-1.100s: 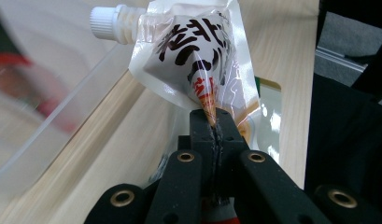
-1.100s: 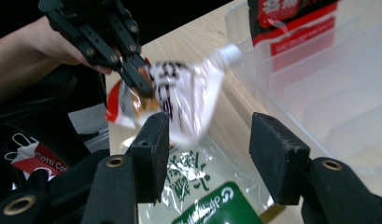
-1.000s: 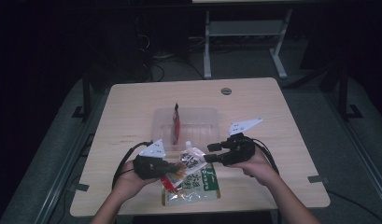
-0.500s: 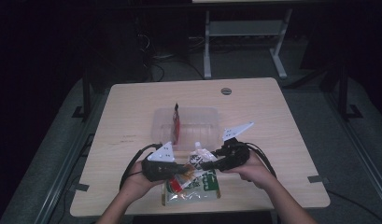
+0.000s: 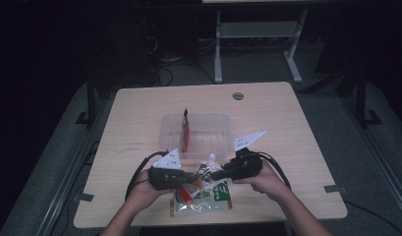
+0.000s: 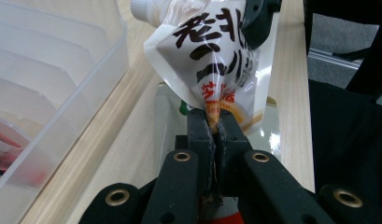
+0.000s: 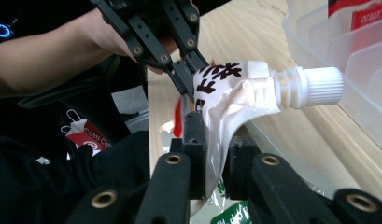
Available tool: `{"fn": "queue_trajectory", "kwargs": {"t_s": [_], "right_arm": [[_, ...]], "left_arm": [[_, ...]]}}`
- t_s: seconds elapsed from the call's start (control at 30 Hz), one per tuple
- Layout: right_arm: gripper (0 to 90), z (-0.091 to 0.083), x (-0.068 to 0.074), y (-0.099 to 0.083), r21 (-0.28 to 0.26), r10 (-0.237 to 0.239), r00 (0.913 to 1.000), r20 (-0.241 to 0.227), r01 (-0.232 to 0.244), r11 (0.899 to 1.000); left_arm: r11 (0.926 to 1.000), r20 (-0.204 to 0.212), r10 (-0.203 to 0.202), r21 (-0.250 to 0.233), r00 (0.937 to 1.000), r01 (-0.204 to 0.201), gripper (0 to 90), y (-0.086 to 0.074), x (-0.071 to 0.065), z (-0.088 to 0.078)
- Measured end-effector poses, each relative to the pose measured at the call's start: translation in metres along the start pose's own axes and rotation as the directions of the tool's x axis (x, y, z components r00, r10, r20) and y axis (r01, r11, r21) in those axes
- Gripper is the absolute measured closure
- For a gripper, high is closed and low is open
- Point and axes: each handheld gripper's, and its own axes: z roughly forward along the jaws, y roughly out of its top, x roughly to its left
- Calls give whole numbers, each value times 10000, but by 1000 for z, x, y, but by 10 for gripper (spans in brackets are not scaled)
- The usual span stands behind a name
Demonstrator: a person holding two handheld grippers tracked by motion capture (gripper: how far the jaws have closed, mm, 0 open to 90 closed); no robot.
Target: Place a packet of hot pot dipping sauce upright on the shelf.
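Two claws share one white spouted pouch [image 5: 207, 170] at the lower middle of the high view, above a green packet [image 5: 204, 199] lying on the tabletop [image 5: 139, 113]: the left claw [image 6: 215, 128] is clamped tight on its bottom corner, while the right claw [image 7: 215, 135] has just been closing and now pinches its side. Judging from this, hold both grips steady and lift evenly toward the clear divided bin [image 5: 203, 135], keeping the capped spout clear of its rim.

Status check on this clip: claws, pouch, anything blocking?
Left claw shut on white spouted pouch; right claw, jaws just closing, clamped on its other edge. Pouch lifted above green packet. Clear divided bin just beyond, path open.
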Motion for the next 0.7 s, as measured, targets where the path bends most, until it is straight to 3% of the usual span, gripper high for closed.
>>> {"fn": "queue_trajectory", "kwargs": {"t_s": [0.3, 0.33, 0.47, 0.7], "right_arm": [[883, -5, 2, 1, -454, 144, 9999, -52, -146, 9989], [886, -7, 2, 2, -609, 156, 9998, -97, -161, 9980], [888, -14, 3, 2, -840, 185, 9998, -65, -190, 9963], [890, -32, 7, 5, -1505, 133, 9999, 76, -120, 9885]], "left_arm": [[9987, -170, -411, -313, 9990, 405, 736, 0, 2, 1], [9966, -297, -642, -545, 9975, 626, 644, -1, 3, -2], [9919, -511, -982, -855, 9939, 936, 537, -4, 6, -10], [9884, -616, -1405, -675, 9882, 1363, 378, -19, 9, -22]]}}
